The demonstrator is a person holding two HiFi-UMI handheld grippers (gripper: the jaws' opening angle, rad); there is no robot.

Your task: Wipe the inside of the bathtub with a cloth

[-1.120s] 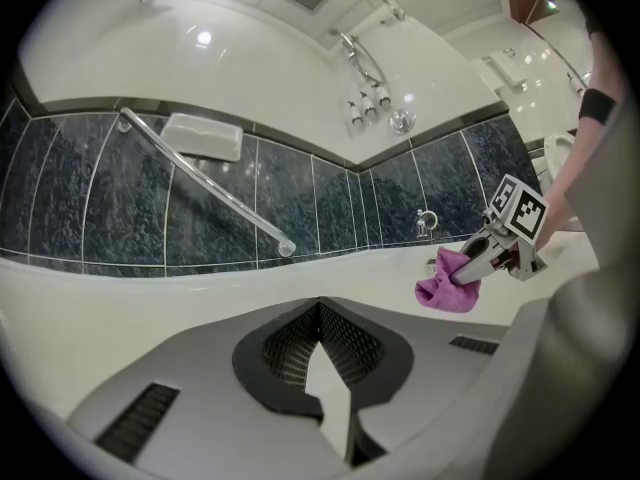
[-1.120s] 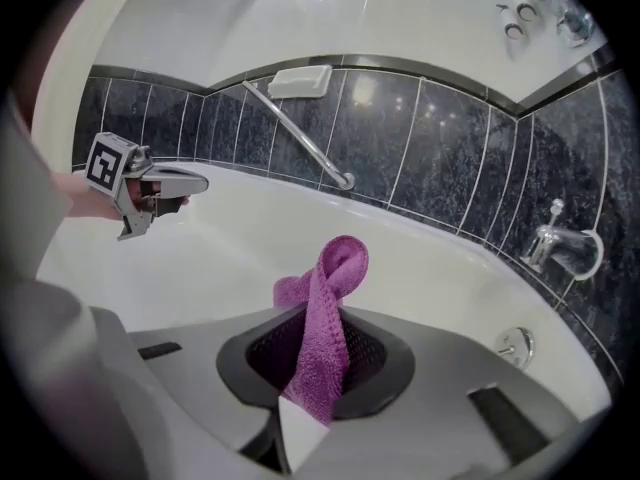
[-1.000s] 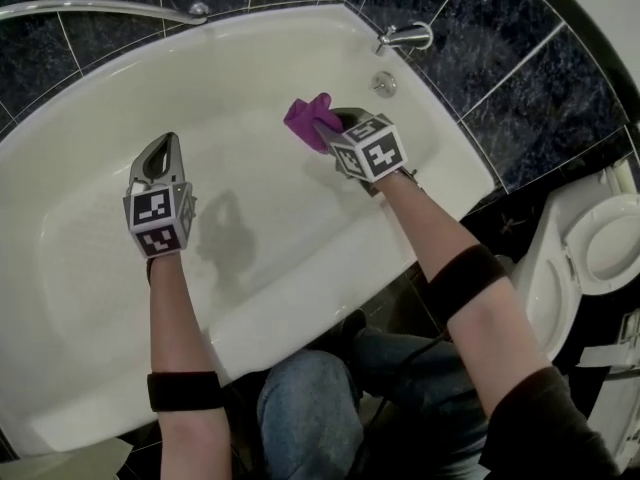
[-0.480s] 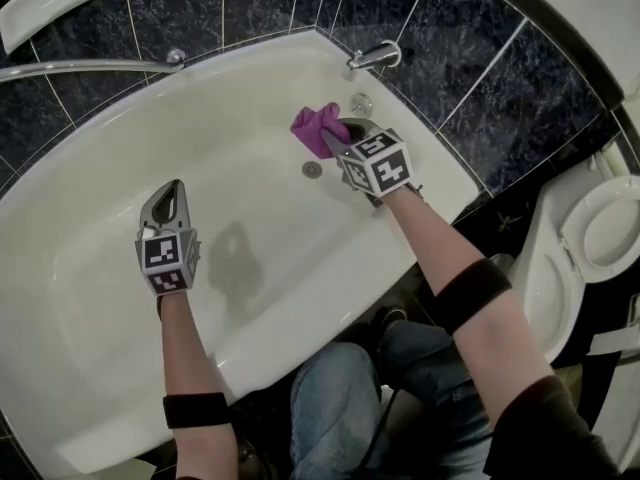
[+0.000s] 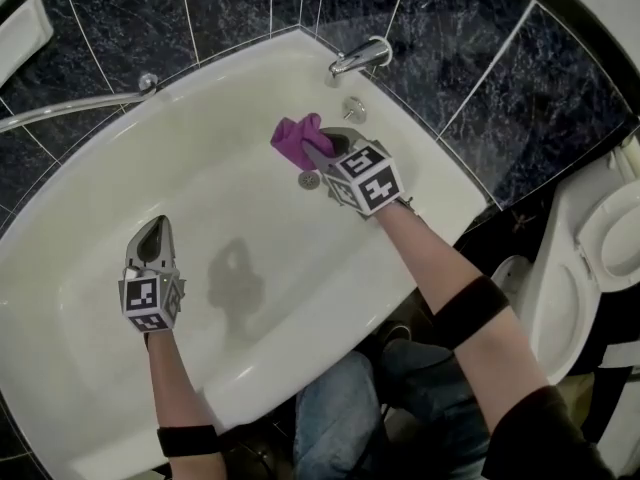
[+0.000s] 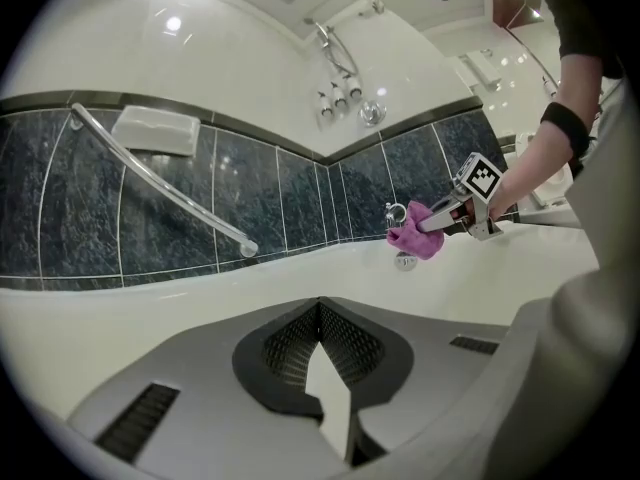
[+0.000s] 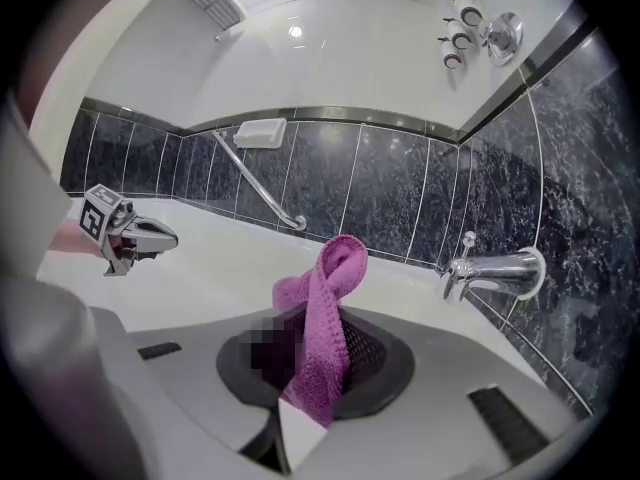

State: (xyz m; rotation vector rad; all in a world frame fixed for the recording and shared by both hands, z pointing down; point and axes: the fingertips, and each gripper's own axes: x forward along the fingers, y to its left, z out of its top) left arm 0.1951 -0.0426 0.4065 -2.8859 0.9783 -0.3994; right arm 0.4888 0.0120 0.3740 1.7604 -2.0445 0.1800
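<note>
Our right gripper (image 5: 322, 148) is clamped on the purple cloth (image 5: 293, 138). Our left gripper (image 5: 153, 230) has its jaws together with nothing between them. The cloth sits at the tap end of the bathtub (image 5: 100, 168), beside the drain (image 5: 309, 180) and below the spout (image 5: 358, 56). It sticks out ahead of the right jaws, away from us and toward the back wall. Its long axis follows the line of the jaws, with the folded loop at the far tip and the loose ends back between the pads. The left gripper is well apart, over the middle of the tub floor, so the wiping falls to the right hand. We cannot say for sure whether the loop touches the enamel; it looks to hang just clear. We judge the next stroke needs it pressed down first.
</note>
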